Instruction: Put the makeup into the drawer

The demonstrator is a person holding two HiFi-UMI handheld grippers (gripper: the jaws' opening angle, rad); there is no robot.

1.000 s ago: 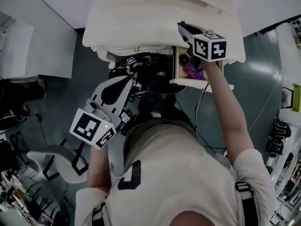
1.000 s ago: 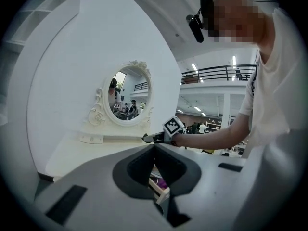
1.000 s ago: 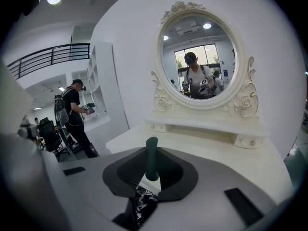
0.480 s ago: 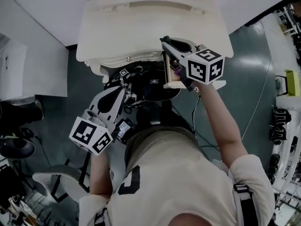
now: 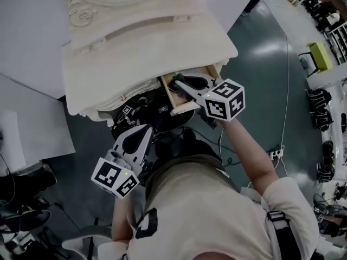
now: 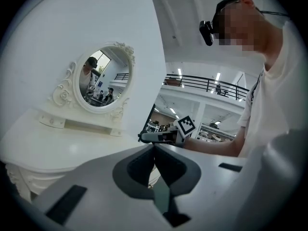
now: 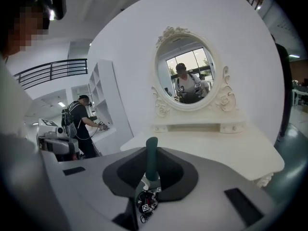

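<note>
progress: drawer (image 5: pixel 168 92) of the dressing table (image 5: pixel 146 42) stands open; makeup stick (image 7: pixel 151 153) not yet inside, so placing and letting go look left to do.
right gripper (image 5: pixel 178 82): clamped on the makeup stick, a slim dark green piece, probably a pencil or mascara, hard to tell at this size.
stick and fingers: pinched between both fingers, upright, rounded tip poking out past them.
stick and drawer: held at the drawer's open front in the head view; inside of the drawer mostly hidden behind the gripper.
left gripper (image 6: pixel 155 161): jaws pressed together on nothing, held back near the body, apart from the drawer.
next, by judgement: lower into the drawer, release, withdraw.
</note>
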